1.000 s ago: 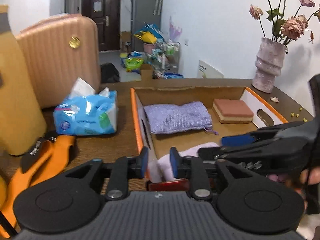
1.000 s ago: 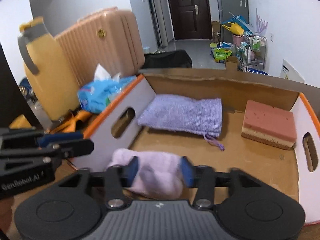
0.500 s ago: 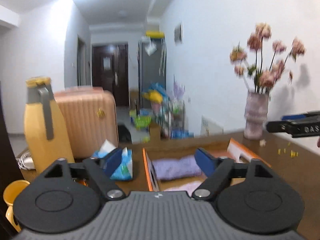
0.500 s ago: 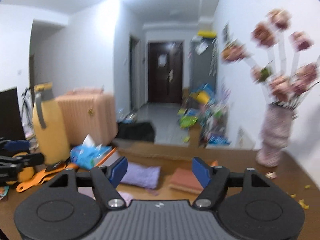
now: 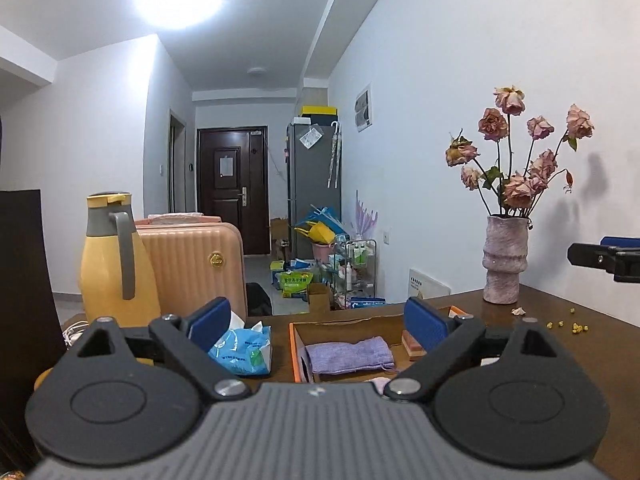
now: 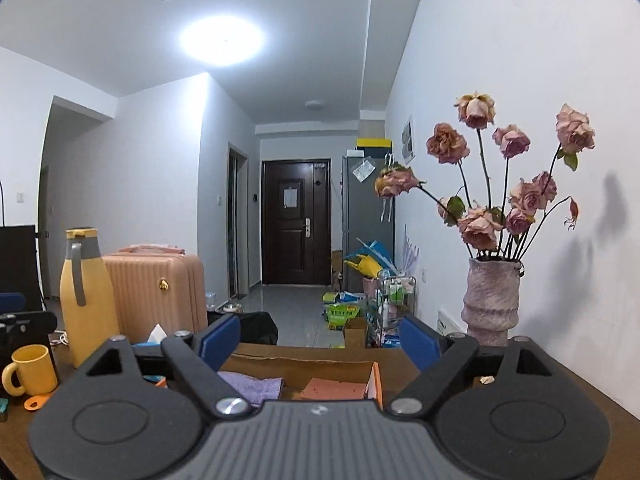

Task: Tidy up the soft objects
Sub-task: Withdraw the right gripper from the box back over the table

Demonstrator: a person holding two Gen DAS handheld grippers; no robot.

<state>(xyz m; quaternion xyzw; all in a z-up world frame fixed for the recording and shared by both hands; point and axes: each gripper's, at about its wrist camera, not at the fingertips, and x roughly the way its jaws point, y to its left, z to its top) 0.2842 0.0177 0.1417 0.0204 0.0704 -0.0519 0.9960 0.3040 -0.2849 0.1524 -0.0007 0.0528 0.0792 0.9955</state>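
A cardboard box with an orange rim sits on the brown table. Inside lie a purple cloth pouch, a pink and tan sponge and a bit of a pale pink soft item at the near edge. In the right wrist view the pouch and the sponge show in the box. My left gripper is open and empty, raised behind the box. My right gripper is open and empty, also raised. The right gripper's tip shows at the left wrist view's right edge.
A blue tissue pack lies left of the box. A yellow thermos, a pink suitcase and a yellow mug stand at the left. A vase of dried roses stands at the back right.
Both grippers opened, lifted up and pulled back from the box. The right gripper let go of the pale pink soft item, which now lies in the box.
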